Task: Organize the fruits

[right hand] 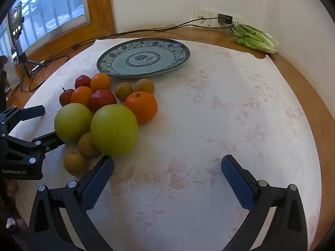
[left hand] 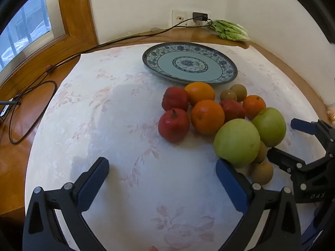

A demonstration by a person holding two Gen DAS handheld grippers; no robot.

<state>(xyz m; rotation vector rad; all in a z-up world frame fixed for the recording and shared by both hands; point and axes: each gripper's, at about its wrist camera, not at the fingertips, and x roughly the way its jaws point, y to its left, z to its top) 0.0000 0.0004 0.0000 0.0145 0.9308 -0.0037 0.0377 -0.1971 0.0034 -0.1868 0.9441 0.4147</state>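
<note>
A heap of fruit lies on the white floral cloth in front of an empty blue patterned plate (left hand: 150, 62) (right hand: 104, 62). It holds two green apples (left hand: 236, 142) (right hand: 114, 129), three oranges (left hand: 207, 117) (right hand: 141, 106), three red apples (left hand: 173, 125) (right hand: 102, 99) and several small brown fruits (left hand: 261, 172) (right hand: 74, 163). My left gripper (left hand: 162, 163) (right hand: 51, 123) is open over bare cloth, its right finger beside the nearer green apple. My right gripper (right hand: 167, 161) (left hand: 290, 141) is open too, with its left finger close to the other green apple. Neither holds anything.
A bag of leafy greens (left hand: 230, 31) (right hand: 255, 38) lies in the far corner by the wall sockets. A black cable (left hand: 125, 38) runs across the wooden tabletop to the left. A phone on a tripod (right hand: 16, 21) stands by the window.
</note>
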